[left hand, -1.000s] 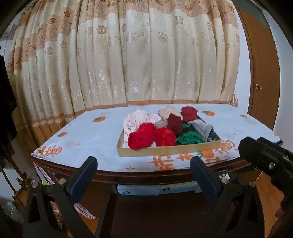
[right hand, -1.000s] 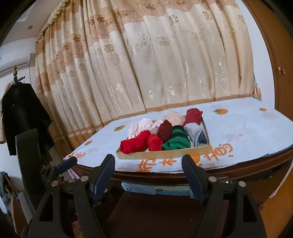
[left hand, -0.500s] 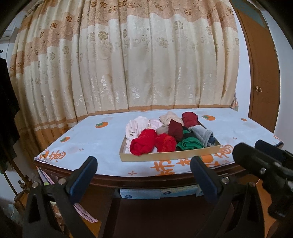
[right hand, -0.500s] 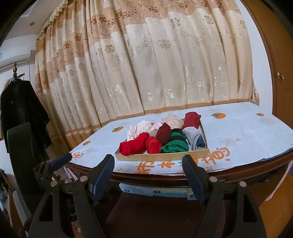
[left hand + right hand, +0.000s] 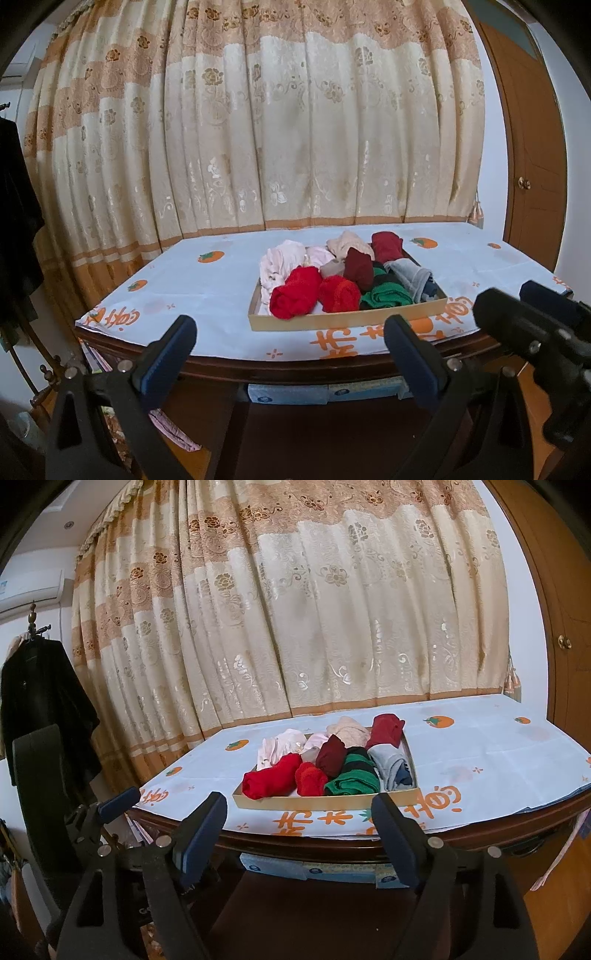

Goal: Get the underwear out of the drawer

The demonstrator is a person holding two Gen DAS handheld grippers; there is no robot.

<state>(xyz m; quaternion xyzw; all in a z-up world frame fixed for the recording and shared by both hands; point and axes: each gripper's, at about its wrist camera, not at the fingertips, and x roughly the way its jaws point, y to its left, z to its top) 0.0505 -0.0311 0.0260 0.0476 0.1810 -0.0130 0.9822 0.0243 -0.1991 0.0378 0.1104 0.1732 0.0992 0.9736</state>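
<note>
Shallow drawer (image 5: 343, 320) of rolled underwear (image 5: 295, 297) at frame centre on desk (image 5: 207, 295), long axis running left-right. Left claw (image 5: 290, 347) and right claw (image 5: 299, 818) both gaping, empty; right jaws just widening.

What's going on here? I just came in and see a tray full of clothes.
A person holds a gripper in each hand, both aimed at a shallow cardboard tray of rolled underwear on the table. The left gripper and right gripper are open, short of the table edge. Nothing has been taken out yet.
</note>
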